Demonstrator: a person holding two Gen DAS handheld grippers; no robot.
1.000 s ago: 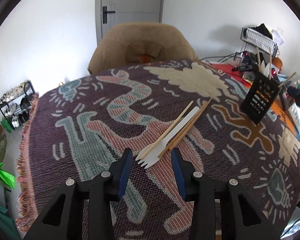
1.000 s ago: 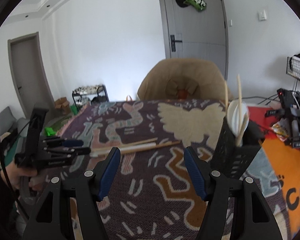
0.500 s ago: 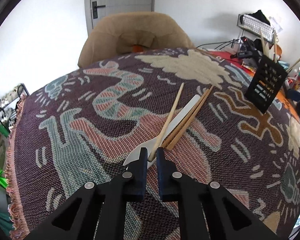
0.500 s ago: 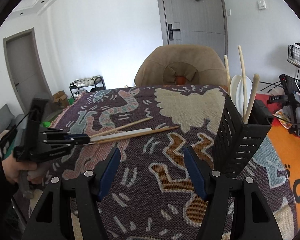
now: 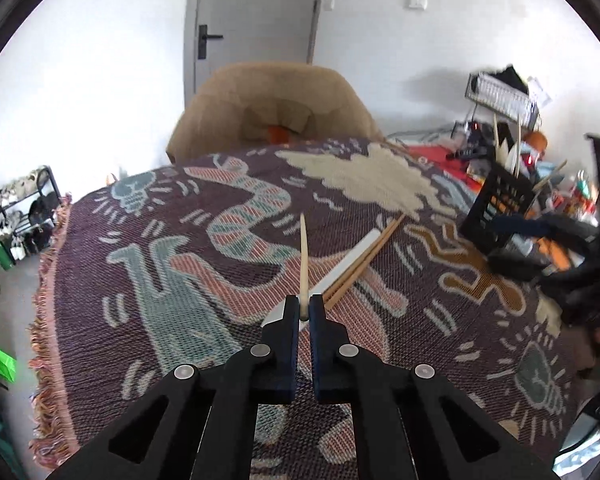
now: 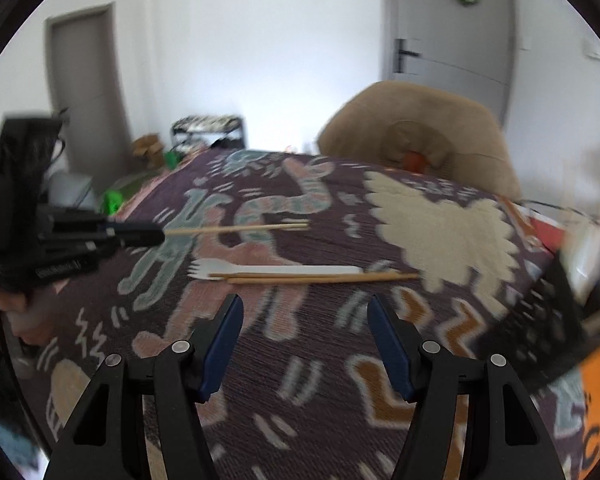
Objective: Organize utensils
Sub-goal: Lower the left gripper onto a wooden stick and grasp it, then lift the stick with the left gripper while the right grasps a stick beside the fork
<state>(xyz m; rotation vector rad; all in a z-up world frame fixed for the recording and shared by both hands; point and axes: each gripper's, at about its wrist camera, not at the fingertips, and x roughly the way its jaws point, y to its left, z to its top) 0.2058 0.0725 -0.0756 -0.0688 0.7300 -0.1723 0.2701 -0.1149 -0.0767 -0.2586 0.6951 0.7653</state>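
My left gripper (image 5: 304,312) is shut on one end of a pale wooden chopstick (image 5: 303,256) and holds it above the patterned cloth; it also shows in the right wrist view (image 6: 236,229) sticking out level from the left gripper (image 6: 140,236). A white plastic fork (image 6: 276,270) and a pair of brown chopsticks (image 6: 320,279) lie side by side on the cloth; both also show in the left wrist view, the fork (image 5: 348,264) and the pair (image 5: 364,264). My right gripper (image 6: 304,320) is open and empty, just in front of them. A black utensil holder (image 5: 500,208) stands at the right.
The round table carries a patterned woven cloth (image 5: 180,280) with a fringed edge. A tan armchair (image 5: 276,108) stands behind the table. Clutter and an orange mat (image 6: 596,400) lie on the right side. A shoe rack (image 5: 24,216) stands on the floor at left.
My left gripper closed on the pale chopstick and lifted it off the cloth, away from the fork. My right gripper swung left, from the black holder toward the fork and brown chopsticks.
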